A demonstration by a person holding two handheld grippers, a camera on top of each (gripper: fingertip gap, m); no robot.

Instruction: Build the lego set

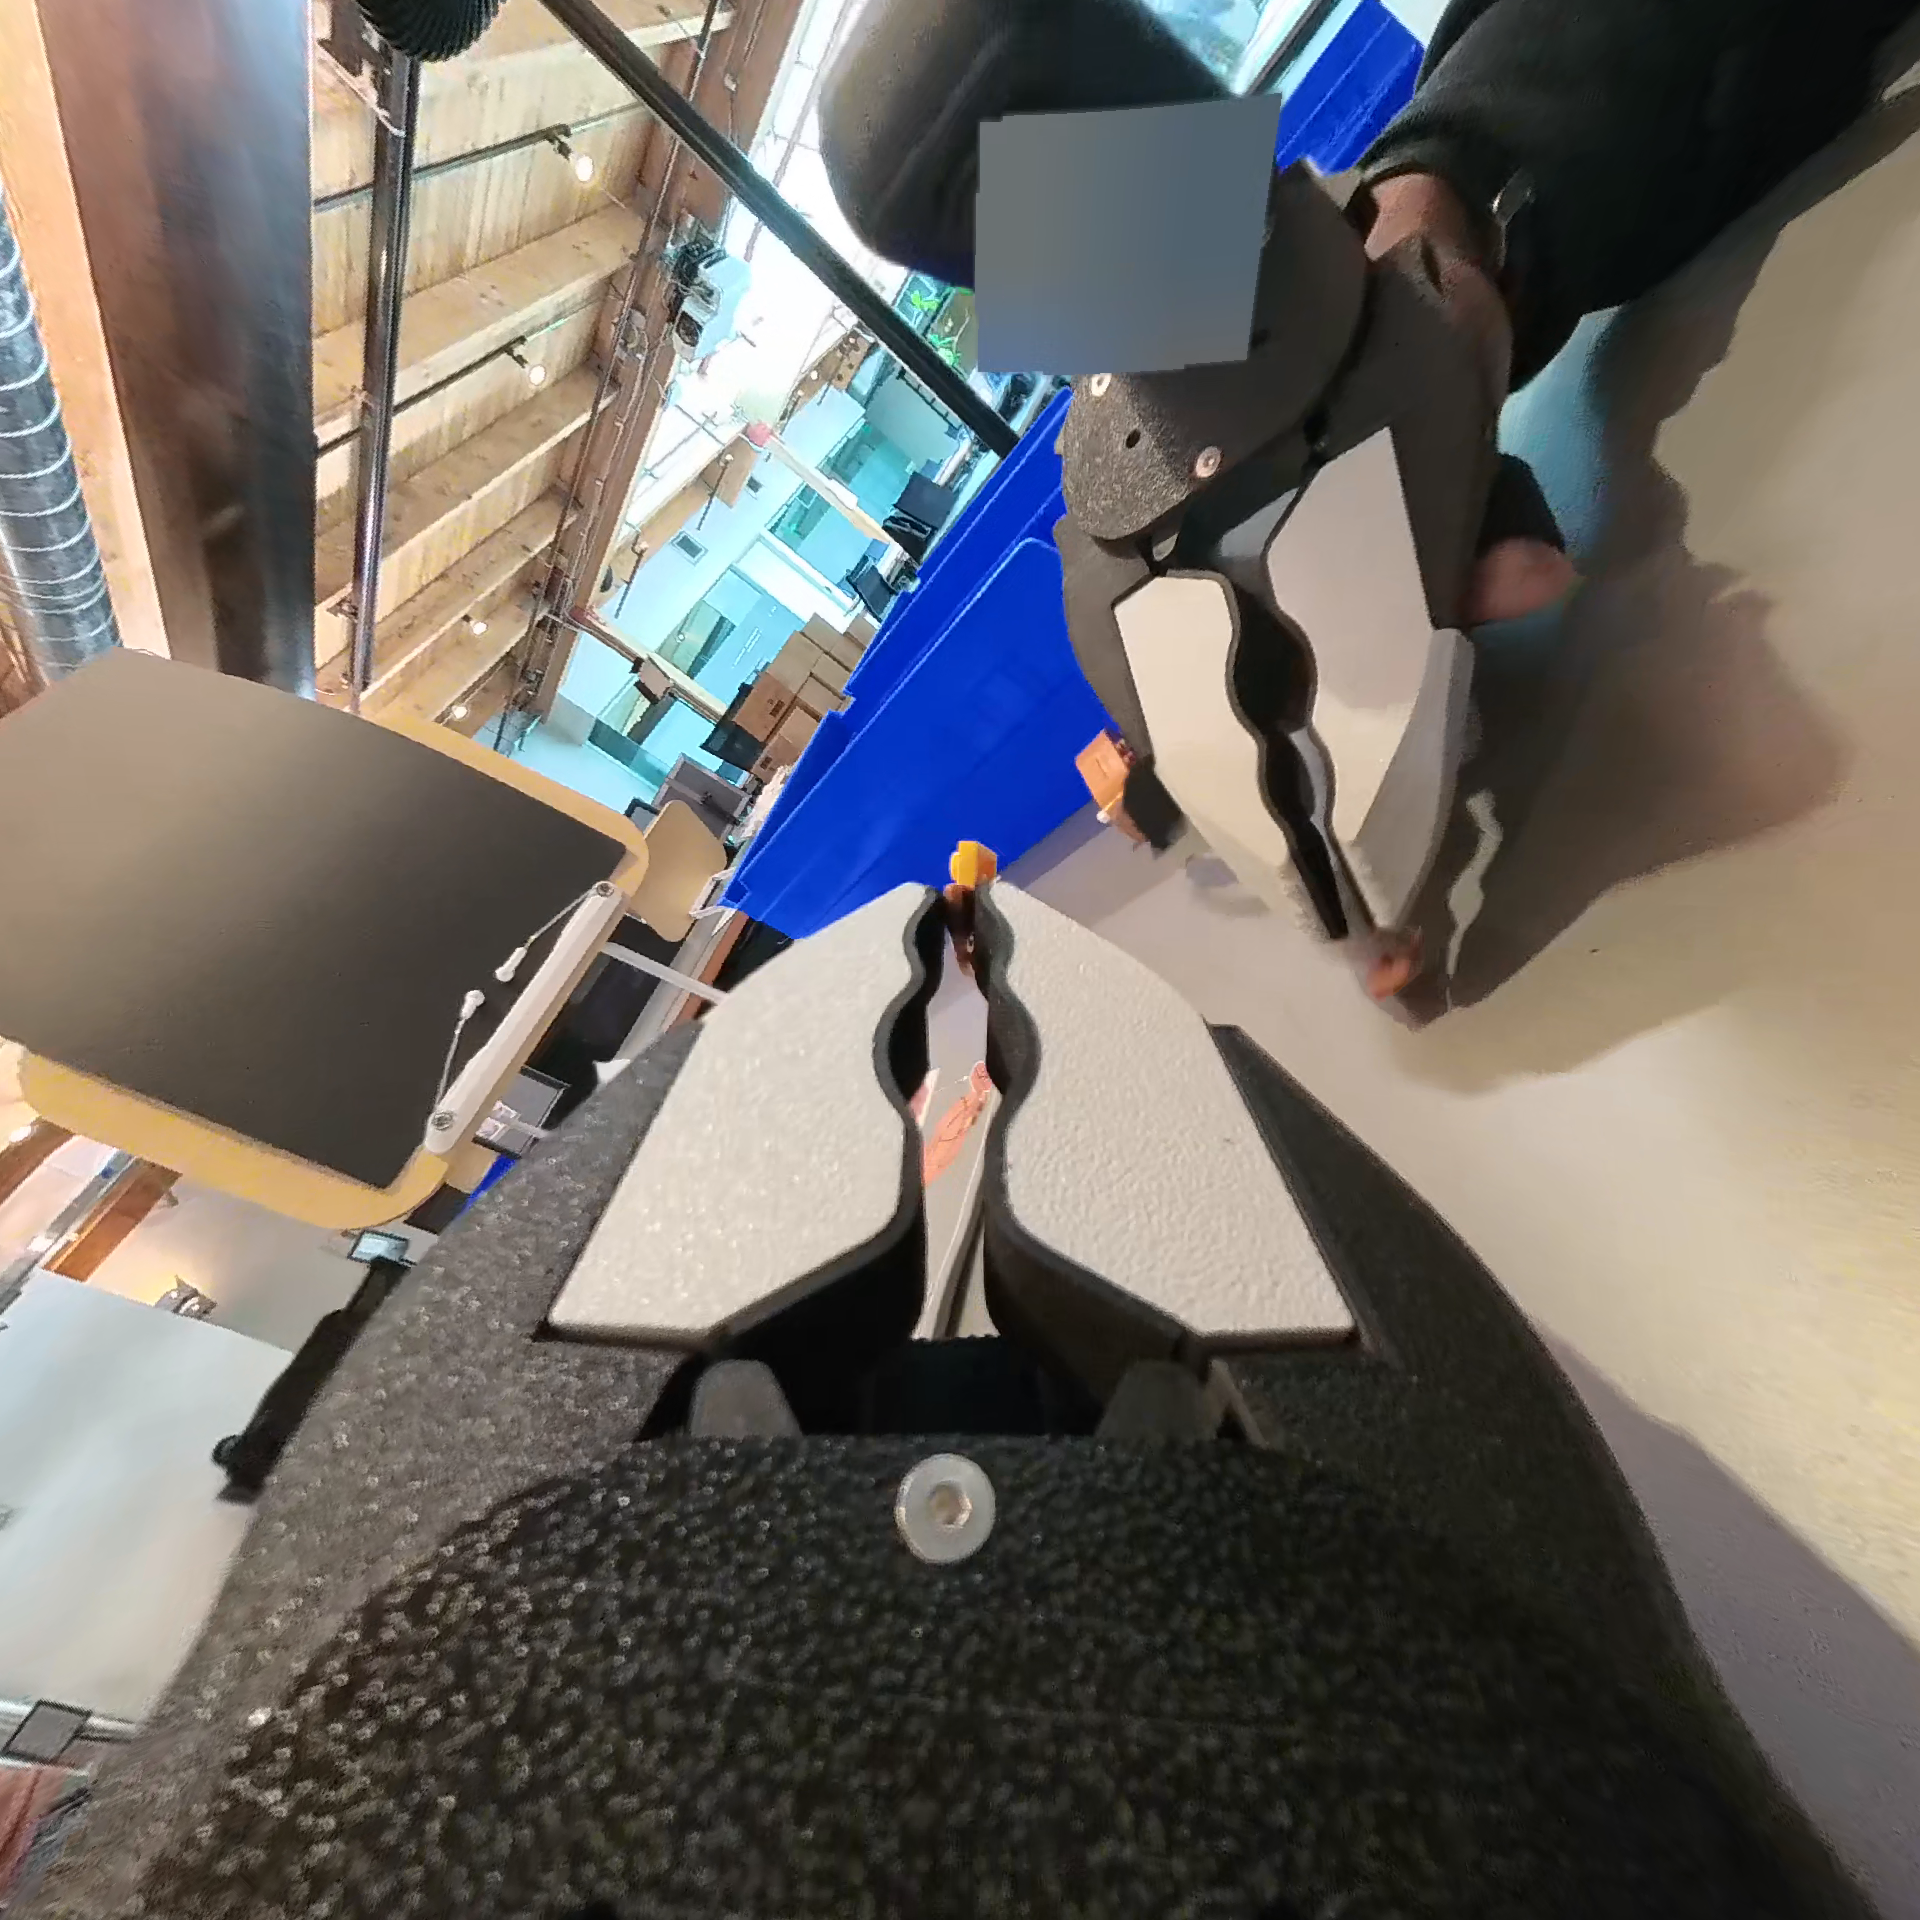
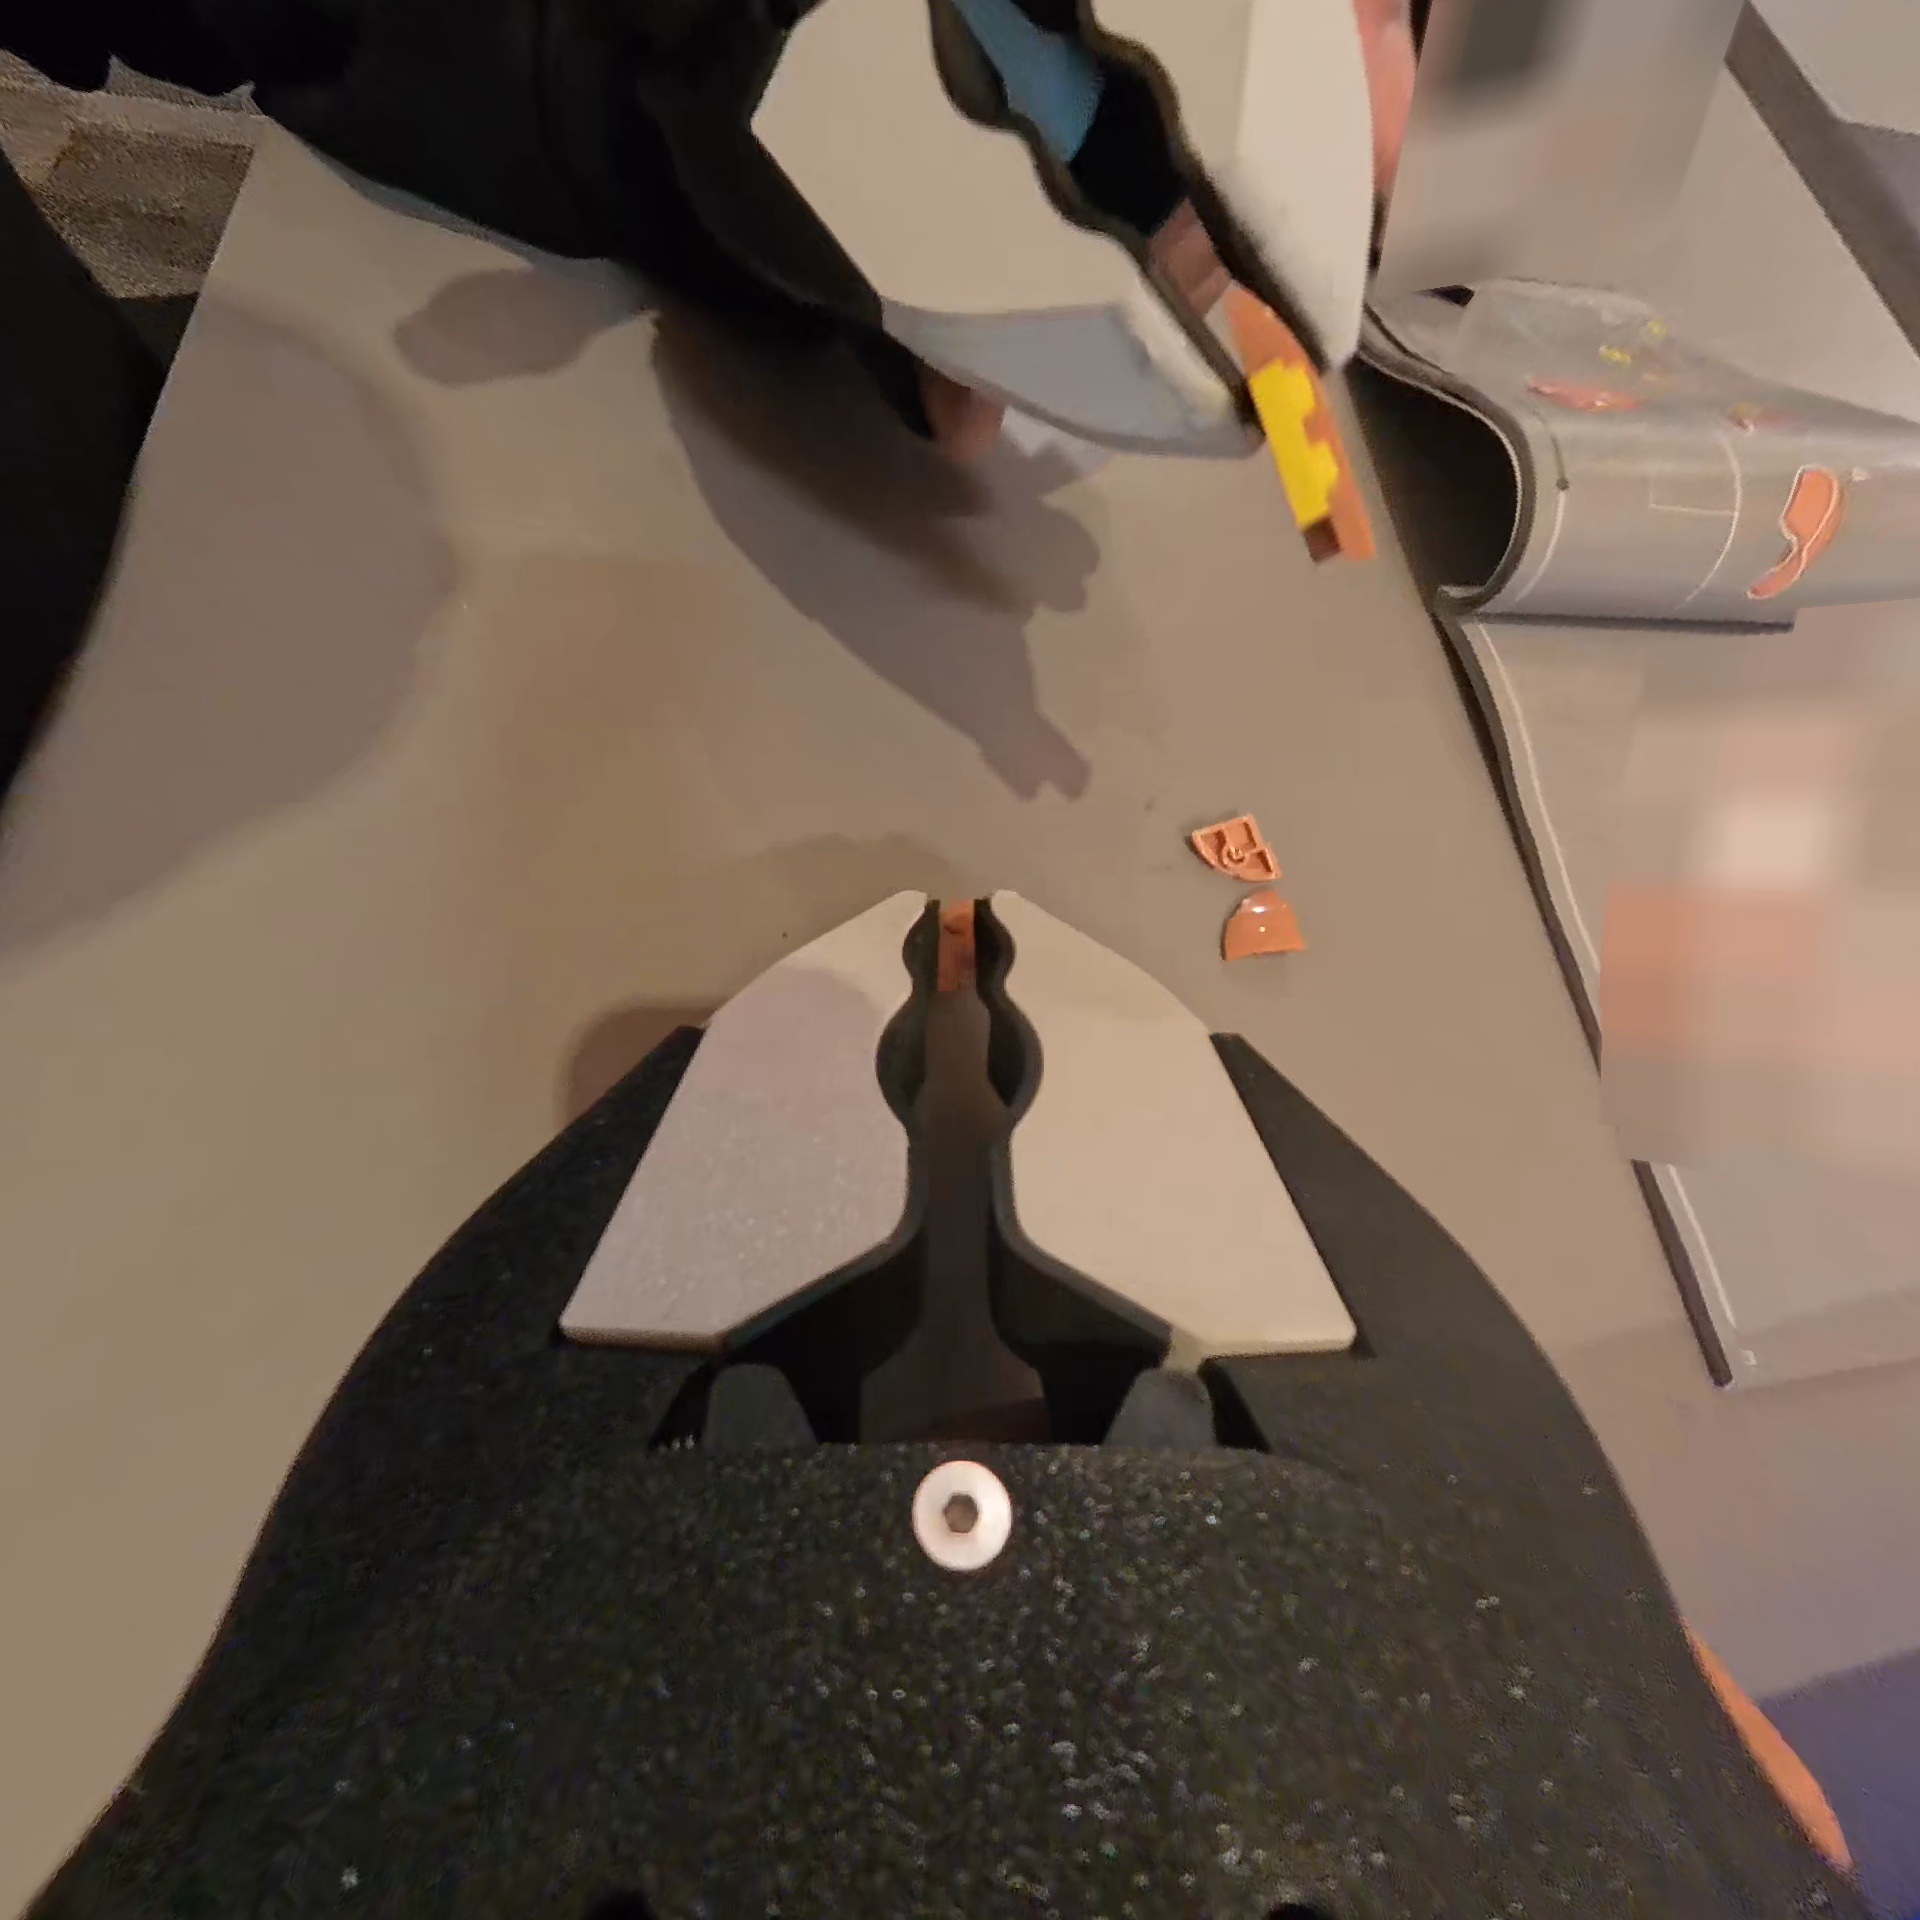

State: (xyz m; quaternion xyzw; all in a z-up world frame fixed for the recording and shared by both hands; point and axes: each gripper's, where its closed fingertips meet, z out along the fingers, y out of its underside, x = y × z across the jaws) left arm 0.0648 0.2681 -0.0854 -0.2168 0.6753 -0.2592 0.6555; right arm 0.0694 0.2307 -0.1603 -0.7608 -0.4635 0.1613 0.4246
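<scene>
The left gripper's [image 1: 964, 902] fingers stand narrow, pinching a flat brown-and-yellow brick assembly [image 2: 1311, 436], whose yellow tip pokes out at 12 o'clock past the tips. In the right wrist view that piece hangs tilted at about 1 o'clock above the grey table [image 2: 520, 727]. The right gripper [image 2: 961, 914] is likewise nearly closed, its pads pressing a small orange brick piece [image 2: 954, 940]. At 2 o'clock from it, 2 loose orange curved pieces [image 2: 1247, 883] lie close together on the table. Blue bins [image 1: 935, 707], somewhat blurred, stand beyond.
</scene>
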